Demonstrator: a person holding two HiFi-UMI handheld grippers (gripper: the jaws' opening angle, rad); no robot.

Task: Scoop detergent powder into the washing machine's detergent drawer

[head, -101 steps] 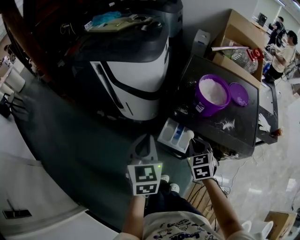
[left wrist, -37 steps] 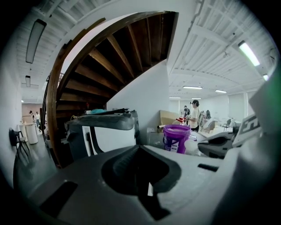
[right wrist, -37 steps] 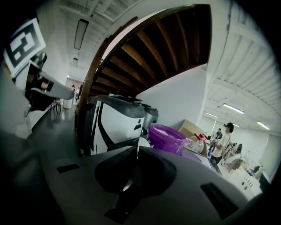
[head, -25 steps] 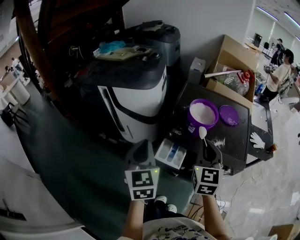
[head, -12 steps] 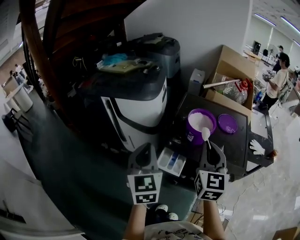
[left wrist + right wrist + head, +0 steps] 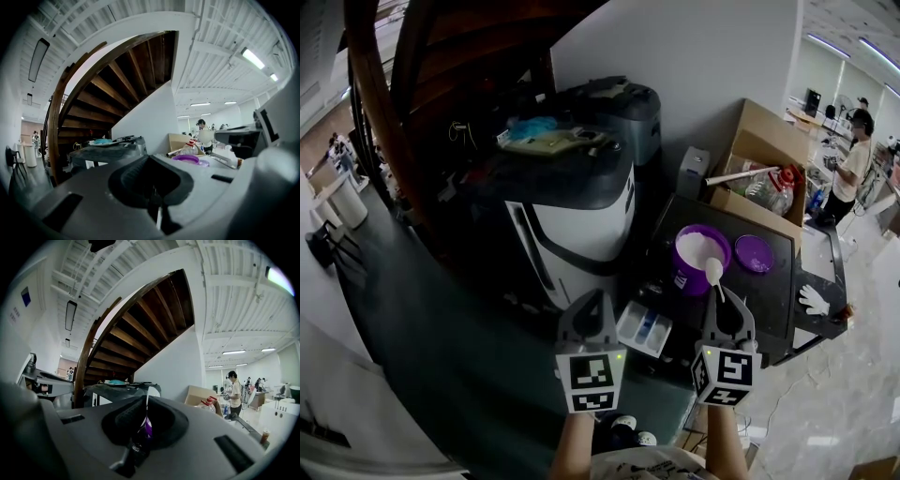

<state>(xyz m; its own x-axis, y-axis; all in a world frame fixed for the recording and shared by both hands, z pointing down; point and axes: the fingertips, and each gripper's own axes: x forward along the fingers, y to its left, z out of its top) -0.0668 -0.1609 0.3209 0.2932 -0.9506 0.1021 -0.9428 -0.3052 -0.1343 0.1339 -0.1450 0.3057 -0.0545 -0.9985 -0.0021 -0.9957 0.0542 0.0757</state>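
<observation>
Head view: right gripper (image 6: 719,300) pinches white scoop (image 6: 712,272), handle upright, bowl by purple powder tub (image 6: 686,272); detergent drawer (image 6: 630,323) lies down-left, between both grippers | Left gripper view: left gripper (image 6: 154,190) pressed together, empty | Right gripper view: jaws clamp the scoop handle, long axis upward.

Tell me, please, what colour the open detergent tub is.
The tub is purple, clearest in the head view.

From my feed, the washing machine (image 6: 581,220) shows glossy white plastic with a dark matt top. The purple tub (image 6: 684,272) and white spoon (image 6: 712,270) look like smooth plastic. The box (image 6: 769,129) is plain brown cardboard and the stair (image 6: 117,84) is dark wood.
</observation>
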